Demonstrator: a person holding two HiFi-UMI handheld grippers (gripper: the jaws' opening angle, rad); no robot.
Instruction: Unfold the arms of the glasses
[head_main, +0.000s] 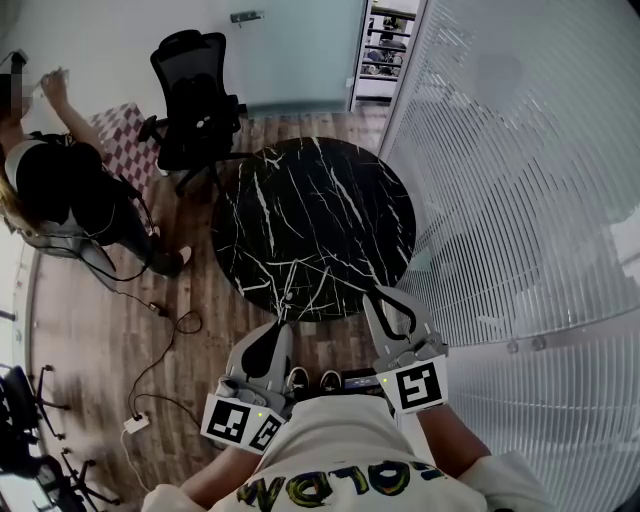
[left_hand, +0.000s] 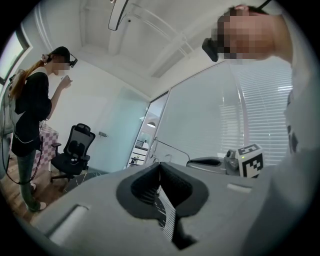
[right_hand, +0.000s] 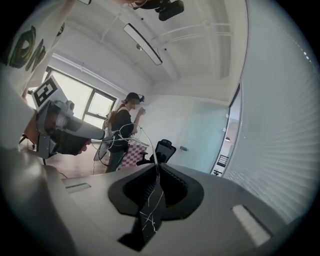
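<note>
The glasses (right_hand: 131, 134) are thin wire ones, hard to make out against the room. In the right gripper view one wire arm runs up out of my right gripper (right_hand: 156, 167), whose jaws are shut on it, and the rims loop off to the left. In the left gripper view a thin wire (left_hand: 172, 146) rises from my left gripper (left_hand: 160, 165), also shut on it. In the head view both grippers hover at the near edge of the black marble table (head_main: 320, 220), left gripper (head_main: 282, 325) and right gripper (head_main: 377, 292) side by side; the glasses barely show there.
A black office chair (head_main: 195, 100) stands beyond the table. A person (head_main: 60, 190) stands at the left on the wooden floor. Cables and a power strip (head_main: 135, 425) lie on the floor at my left. A glass wall with blinds (head_main: 520, 200) runs along the right.
</note>
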